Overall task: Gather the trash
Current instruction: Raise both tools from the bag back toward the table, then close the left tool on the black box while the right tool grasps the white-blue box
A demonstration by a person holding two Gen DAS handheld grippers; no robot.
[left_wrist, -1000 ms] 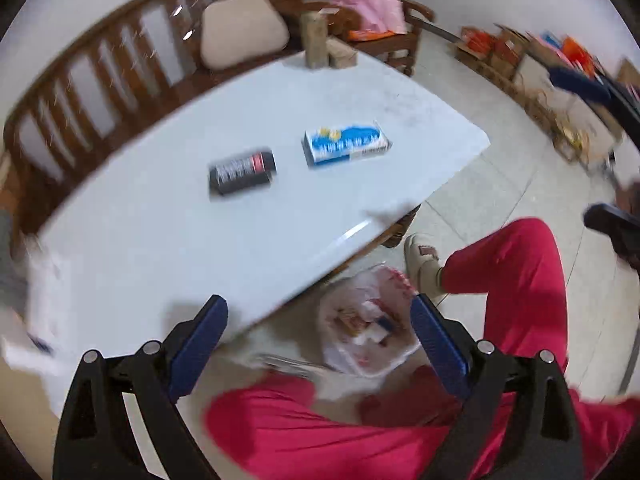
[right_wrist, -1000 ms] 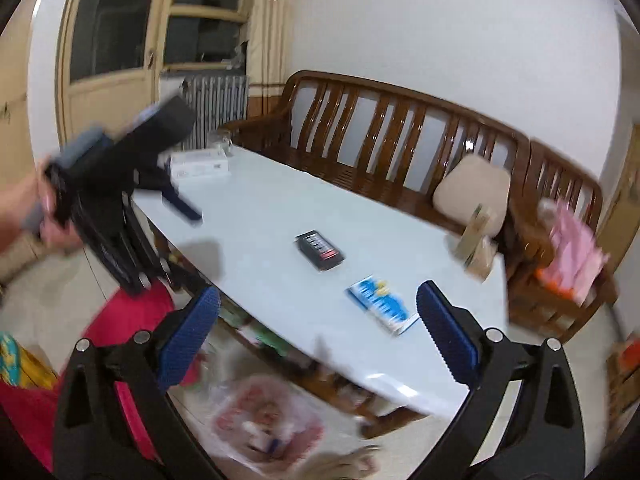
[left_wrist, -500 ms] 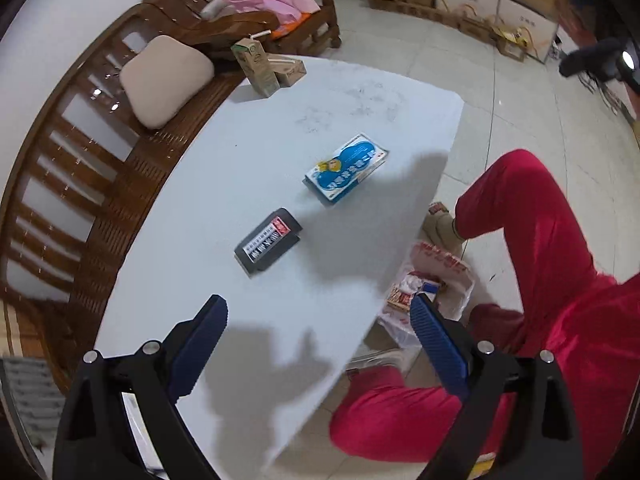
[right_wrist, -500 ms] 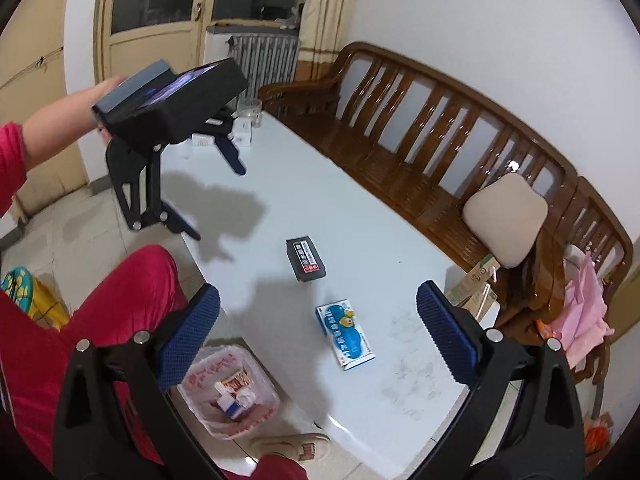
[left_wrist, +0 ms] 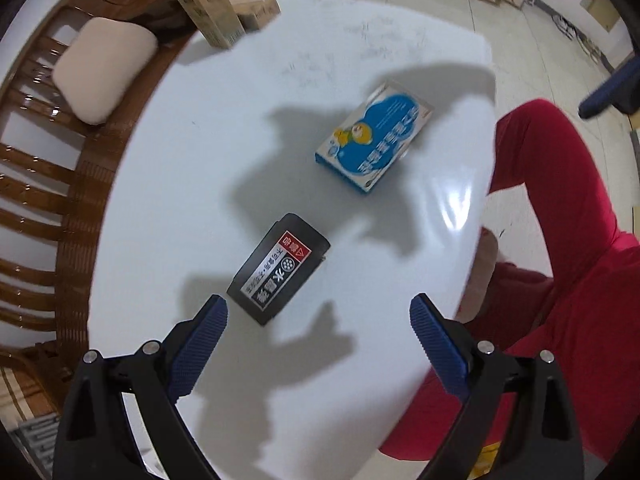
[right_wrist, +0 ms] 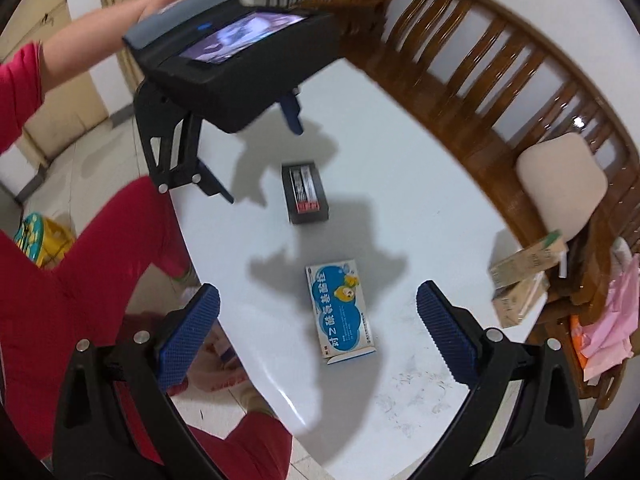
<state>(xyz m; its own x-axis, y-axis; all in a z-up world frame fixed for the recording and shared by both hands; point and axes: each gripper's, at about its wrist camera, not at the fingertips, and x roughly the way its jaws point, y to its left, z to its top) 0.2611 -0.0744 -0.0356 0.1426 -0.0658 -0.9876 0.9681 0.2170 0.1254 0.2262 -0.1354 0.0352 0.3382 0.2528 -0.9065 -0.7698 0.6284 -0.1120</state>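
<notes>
A black box with a red and white label (left_wrist: 279,269) lies on the white table (left_wrist: 224,152). A blue and white medicine box (left_wrist: 374,136) lies further along the table. My left gripper (left_wrist: 318,320) is open and empty, hovering just above and short of the black box. My right gripper (right_wrist: 318,308) is open and empty above the blue box (right_wrist: 341,312). The black box (right_wrist: 305,192) and the left gripper (right_wrist: 256,160) also show in the right wrist view. A plastic trash bag (right_wrist: 218,364) sits on the floor by the table edge, mostly hidden.
A wooden bench (left_wrist: 44,184) with a beige cushion (left_wrist: 104,68) runs along the table's far side. Two cardboard cartons (left_wrist: 212,8) stand at the table's end. The person's red-clad legs (left_wrist: 560,240) are beside the table. Pink cloth (right_wrist: 608,320) lies on a chair.
Both grippers have moved in over the table and lower. The left one now hovers close to the black box, the right one over the blue box. Both stay open.
</notes>
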